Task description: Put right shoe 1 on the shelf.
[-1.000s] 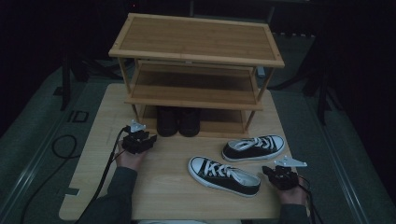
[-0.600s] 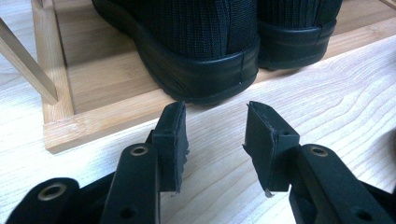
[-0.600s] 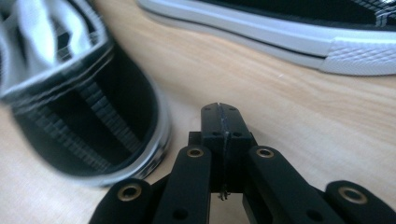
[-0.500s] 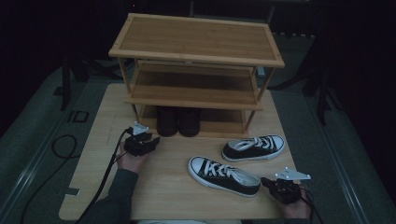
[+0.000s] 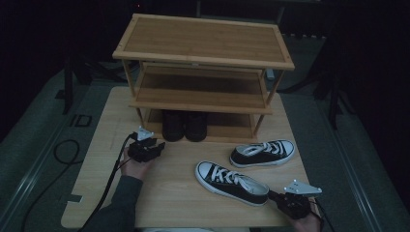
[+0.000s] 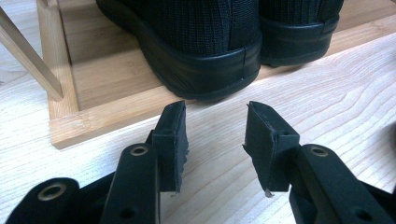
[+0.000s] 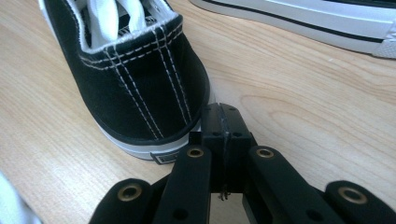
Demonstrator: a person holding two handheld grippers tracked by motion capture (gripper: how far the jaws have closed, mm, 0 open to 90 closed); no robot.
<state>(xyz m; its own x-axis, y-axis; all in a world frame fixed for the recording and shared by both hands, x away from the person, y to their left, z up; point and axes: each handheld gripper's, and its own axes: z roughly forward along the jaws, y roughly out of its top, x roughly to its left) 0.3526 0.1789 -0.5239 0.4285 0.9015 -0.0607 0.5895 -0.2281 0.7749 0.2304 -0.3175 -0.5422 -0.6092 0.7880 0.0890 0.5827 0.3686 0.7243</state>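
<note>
A black-and-white sneaker point(image 5: 231, 182) lies on the wooden table point(image 5: 169, 198), with its mate point(image 5: 262, 152) just behind it. My right gripper point(image 5: 273, 195) is at the near sneaker's heel point(image 7: 135, 84), its jaws pressed together with nothing between them point(image 7: 223, 112), right beside the white sole. A pair of black shoes point(image 5: 183, 124) stands on the bottom shelf of the wooden shoe rack point(image 5: 203, 43). My left gripper point(image 5: 159, 145) rests low on the table, open point(image 6: 215, 109), and points at the heel of one black shoe point(image 6: 205, 51) a short way off.
The rack's two upper shelves point(image 5: 200, 89) are bare. Its bottom shelf's front rail point(image 6: 93, 121) lies between my left gripper and the black shoes. A cable point(image 5: 65, 150) loops on the floor at the left. The mate's white sole point(image 7: 317, 18) runs beyond my right gripper.
My right gripper has slid back toward the table's near edge, away from the far sneaker and to the near sneaker's heel. The left gripper has stayed put.
</note>
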